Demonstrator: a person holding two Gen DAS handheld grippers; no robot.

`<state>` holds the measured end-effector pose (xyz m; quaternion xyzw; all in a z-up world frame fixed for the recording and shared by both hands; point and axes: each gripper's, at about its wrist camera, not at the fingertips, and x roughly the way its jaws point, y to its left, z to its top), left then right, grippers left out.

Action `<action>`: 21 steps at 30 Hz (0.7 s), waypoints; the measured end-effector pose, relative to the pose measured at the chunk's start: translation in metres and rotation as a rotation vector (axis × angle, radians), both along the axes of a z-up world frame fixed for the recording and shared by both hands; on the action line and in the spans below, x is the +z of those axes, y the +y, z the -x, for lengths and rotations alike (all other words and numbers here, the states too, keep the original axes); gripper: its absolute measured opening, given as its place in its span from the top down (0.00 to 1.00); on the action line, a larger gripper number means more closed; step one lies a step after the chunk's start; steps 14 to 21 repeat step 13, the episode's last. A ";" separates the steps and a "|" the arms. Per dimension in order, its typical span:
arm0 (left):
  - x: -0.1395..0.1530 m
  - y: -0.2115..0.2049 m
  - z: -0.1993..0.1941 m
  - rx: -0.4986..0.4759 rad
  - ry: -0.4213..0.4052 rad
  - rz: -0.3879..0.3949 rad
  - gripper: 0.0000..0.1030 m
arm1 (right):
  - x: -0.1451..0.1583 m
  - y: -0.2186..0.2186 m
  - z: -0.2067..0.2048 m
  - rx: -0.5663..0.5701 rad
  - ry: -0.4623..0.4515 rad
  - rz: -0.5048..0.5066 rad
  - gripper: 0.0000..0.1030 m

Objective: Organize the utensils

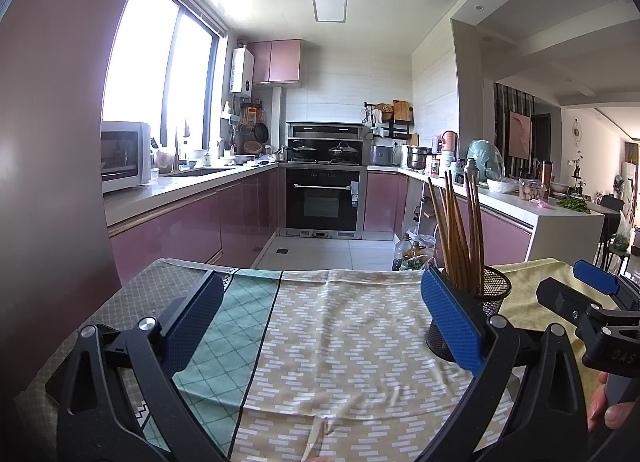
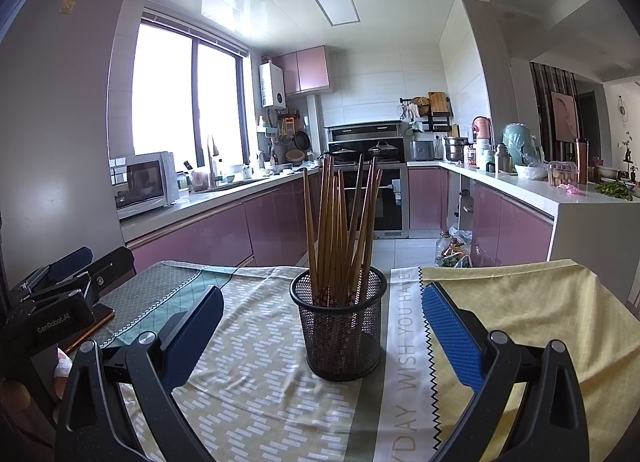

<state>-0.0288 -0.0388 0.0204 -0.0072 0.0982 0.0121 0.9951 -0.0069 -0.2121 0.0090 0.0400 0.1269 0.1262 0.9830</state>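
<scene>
From the left wrist camera, the left gripper [image 1: 320, 314] sits low over a patterned tablecloth [image 1: 328, 342], its two blue-padded fingers spread wide apart with nothing between them. A black mesh cup [image 1: 494, 294] stands on the cloth at about two o'clock from the gripper's middle, partly hidden behind the right-hand finger, and a bundle of brown chopsticks [image 1: 456, 230] stands upright in it, fanning out a little at the tips. At three o'clock, near the frame's edge, the right gripper [image 1: 592, 282] shows as black links and one blue pad (its finger spacing cannot be judged from here), and a hand [image 1: 612, 406] grips its handle lower down at four o'clock. Behind the table lies a kitchen with pink cabinets and an oven [image 1: 322, 198] at twelve o'clock. From the right wrist camera, the right gripper [image 2: 322, 322] also has its fingers wide apart, holding nothing; the mesh cup [image 2: 340, 326] stands on the cloth between the two fingers and slightly ahead of them, touching neither. The chopsticks [image 2: 340, 222] rise from it toward twelve o'clock. The left gripper [image 2: 60, 286] lies at nine o'clock, well apart from the cup, above the table's left edge.
</scene>
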 end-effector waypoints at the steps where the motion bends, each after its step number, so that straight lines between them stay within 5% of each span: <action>1: 0.000 0.002 -0.001 -0.003 0.001 0.003 0.06 | 0.000 0.000 0.000 0.000 0.000 -0.002 0.06; 6: -0.001 0.001 -0.004 0.002 0.029 0.002 0.06 | -0.004 0.002 -0.003 -0.002 0.017 -0.001 0.06; 13: -0.020 0.010 -0.048 0.029 0.253 -0.018 0.05 | -0.019 -0.004 -0.030 -0.051 0.172 0.036 0.06; 21: -0.020 0.010 -0.048 0.029 0.253 -0.018 0.05 | -0.019 -0.004 -0.030 -0.051 0.172 0.036 0.06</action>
